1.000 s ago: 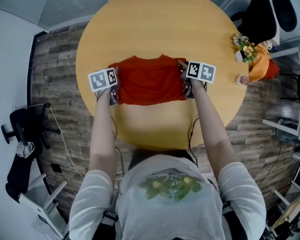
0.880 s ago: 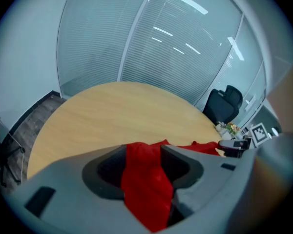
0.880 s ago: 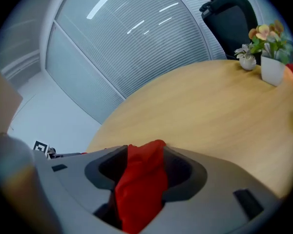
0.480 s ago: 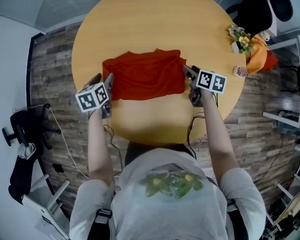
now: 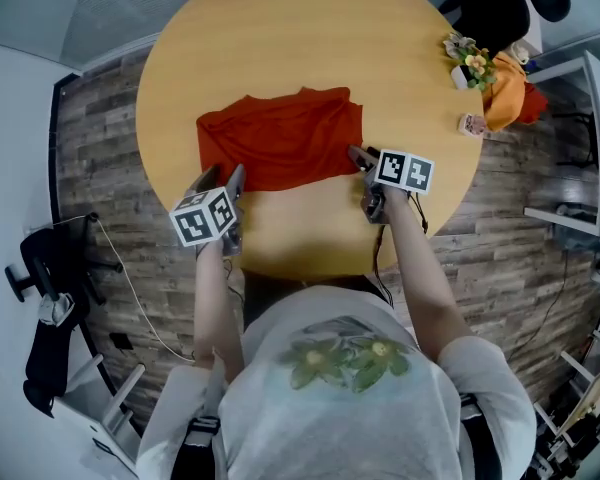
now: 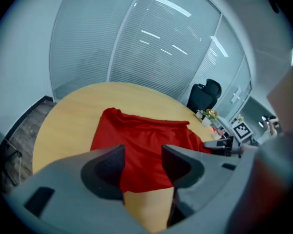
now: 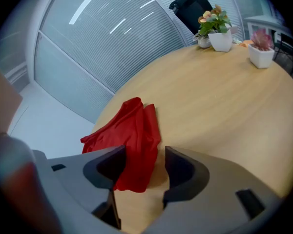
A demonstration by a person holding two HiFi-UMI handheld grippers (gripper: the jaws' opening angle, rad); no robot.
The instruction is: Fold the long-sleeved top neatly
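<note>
Item: red long-sleeved top (image 5: 280, 143), folded into a rough rectangle with its sleeves not visible, lying left of centre on the round wooden tabletop (image 5: 310, 48). Containers, upper right of the right gripper view: a white pot (image 7: 220, 39) holding yellow and pink flowers (image 7: 212, 18), and just beside it a smaller white pot (image 7: 260, 56) holding a pink plant (image 7: 261, 39); both stand at the tabletop's far rim, well apart from the top. Left hand-held gripper (image 5: 222, 176): at the top's lower-left corner, jaws spread, just been opening, nothing pinched; red cloth shows only beyond the gap. Right hand-held gripper (image 5: 360, 156): at the top's lower-right corner, jaws spread wide, just been opening, nothing between them; the cloth's edge lies past its left jaw. Head view only: both bare forearms, a white printed shirt (image 5: 350, 388), a plank floor (image 5: 100, 118). Left gripper view only: the other gripper's marker cube (image 6: 241, 129) at frame right, and the top's full near edge. Both gripper views: a black office chair (image 6: 205, 94) against blinds.
</note>
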